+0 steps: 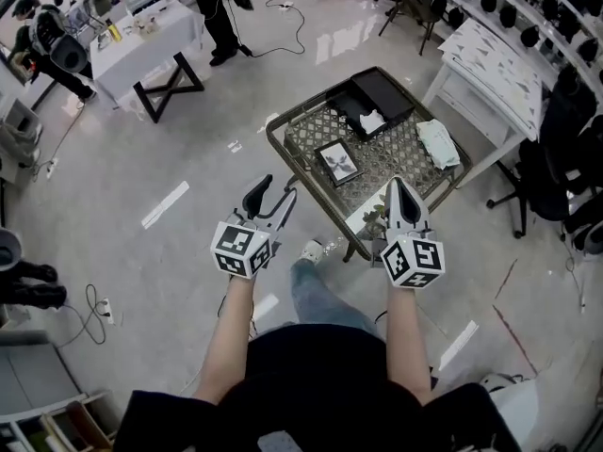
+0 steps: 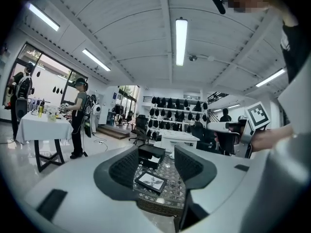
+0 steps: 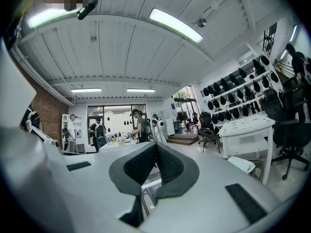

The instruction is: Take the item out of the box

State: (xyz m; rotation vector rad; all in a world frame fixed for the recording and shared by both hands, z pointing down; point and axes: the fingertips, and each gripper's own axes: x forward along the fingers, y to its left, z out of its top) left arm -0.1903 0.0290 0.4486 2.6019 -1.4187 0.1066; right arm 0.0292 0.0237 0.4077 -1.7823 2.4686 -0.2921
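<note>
We stand at wicker-rimmed glass-topped table [image 1: 318, 102], both tongs held short of it, task not yet begun. Left gripper [image 1: 272, 192] gapes wide, empty, seemingly aimed at open black box [image 1: 386, 92] holding white crumpled item [image 1: 372, 121]. Right gripper [image 1: 396, 185] pinched together, holding nothing, likely in reserve.

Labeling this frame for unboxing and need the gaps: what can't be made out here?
- Head view: the white item in the black box is too small to identify.
- Head view: the right gripper covers part of the table's near edge.
- Right gripper view: its shut fingers hide the box entirely.
- Left gripper view: the picture frame's image is too small to read.
</note>
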